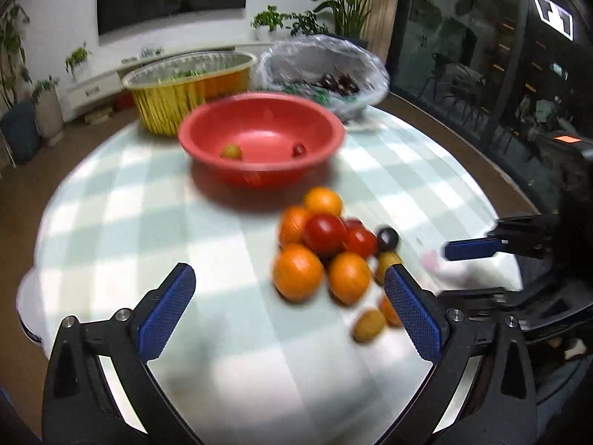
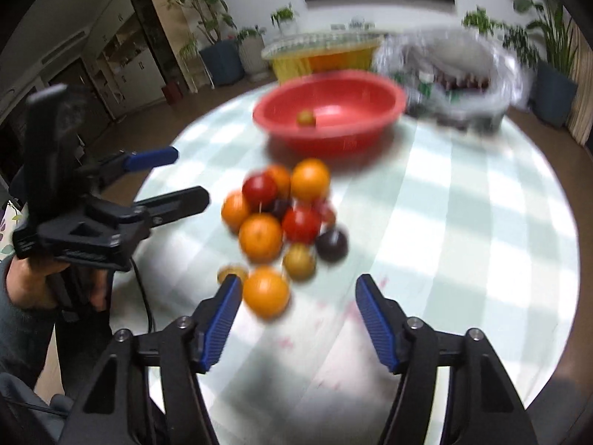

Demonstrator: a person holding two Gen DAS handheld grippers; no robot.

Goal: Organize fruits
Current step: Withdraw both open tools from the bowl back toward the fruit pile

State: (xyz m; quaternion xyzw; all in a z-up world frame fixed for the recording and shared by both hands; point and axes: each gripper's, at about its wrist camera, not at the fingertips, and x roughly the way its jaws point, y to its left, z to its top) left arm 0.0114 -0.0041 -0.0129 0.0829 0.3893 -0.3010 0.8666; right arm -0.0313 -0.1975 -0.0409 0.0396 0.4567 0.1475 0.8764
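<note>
My fingers [image 1: 170, 311] wear blue cross-hatched pads on black frames; my right ones [image 2: 222, 320] show blue ribbed pads. The cloth [image 1: 229, 230] is a pale green and white check. On it sits a red bowl [image 1: 259, 109], holding one yellow-green fruit [image 1: 231, 151] and one dark red one [image 1: 299, 150]. Nearer me than the bowl lies the pile: bright oranges [image 1: 297, 272], glossy red tomatoes [image 1: 324, 233], a near-black plum [image 1: 387, 238] and dull olive-brown fruits [image 1: 368, 324]. Behind the bowl stands a gold foil tub [image 1: 178, 102] with a silver rim and green inside, beside a clear bag [image 1: 355, 59] holding dark maroon and green things.
</note>
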